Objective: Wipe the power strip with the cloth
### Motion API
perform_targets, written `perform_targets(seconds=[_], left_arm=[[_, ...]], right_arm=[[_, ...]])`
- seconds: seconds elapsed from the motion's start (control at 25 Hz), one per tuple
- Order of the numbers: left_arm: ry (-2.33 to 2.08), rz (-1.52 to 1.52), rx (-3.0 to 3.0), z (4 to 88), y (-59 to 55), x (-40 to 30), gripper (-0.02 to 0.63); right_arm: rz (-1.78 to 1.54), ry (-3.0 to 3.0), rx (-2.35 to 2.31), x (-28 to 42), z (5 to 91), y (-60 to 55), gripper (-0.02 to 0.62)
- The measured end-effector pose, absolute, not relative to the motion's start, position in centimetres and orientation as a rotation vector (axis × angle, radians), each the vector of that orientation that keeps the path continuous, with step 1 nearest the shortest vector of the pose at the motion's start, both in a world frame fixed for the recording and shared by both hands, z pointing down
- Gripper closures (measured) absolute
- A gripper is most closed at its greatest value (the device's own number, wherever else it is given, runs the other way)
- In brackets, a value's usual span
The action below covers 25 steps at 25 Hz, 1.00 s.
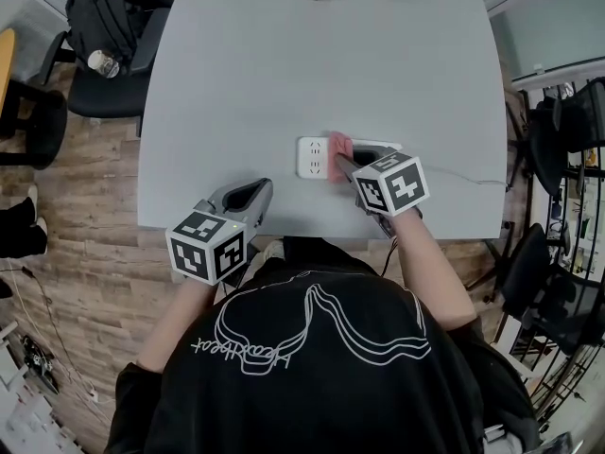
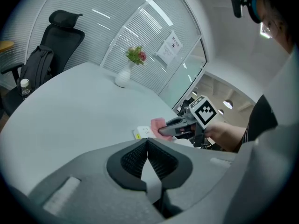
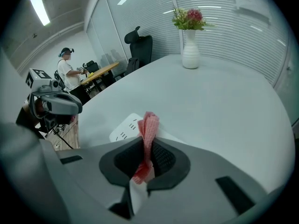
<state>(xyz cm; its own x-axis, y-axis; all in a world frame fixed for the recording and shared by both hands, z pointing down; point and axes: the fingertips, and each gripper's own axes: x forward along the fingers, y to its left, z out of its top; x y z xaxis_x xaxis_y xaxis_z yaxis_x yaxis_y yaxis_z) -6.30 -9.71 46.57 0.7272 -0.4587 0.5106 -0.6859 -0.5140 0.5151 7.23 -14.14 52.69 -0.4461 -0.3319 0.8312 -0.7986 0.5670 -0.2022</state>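
At the near edge of the grey table, on the left, the left gripper has its jaws pressed together with nothing between them. It is apart from the white power strip, which lies flat on the table further right. Over the strip's right half, the right gripper is clamped tight on a bunched pink cloth that touches the strip.

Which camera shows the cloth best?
The right gripper view: the cloth sits close up, pinched between the right gripper's jaws. The head view shows only a pink patch on the power strip; the left gripper view, a distant scrap.
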Motion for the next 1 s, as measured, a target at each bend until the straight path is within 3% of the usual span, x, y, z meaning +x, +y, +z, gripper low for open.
perform_targets(seconds=[1.0], left_arm=[[-0.747, 0.453, 2.25, 47.1, -10.4, -2.5, 0.592]], right_arm=[[0.845, -1.925, 1.103, 16.3, 52.9, -13.2, 0.549]])
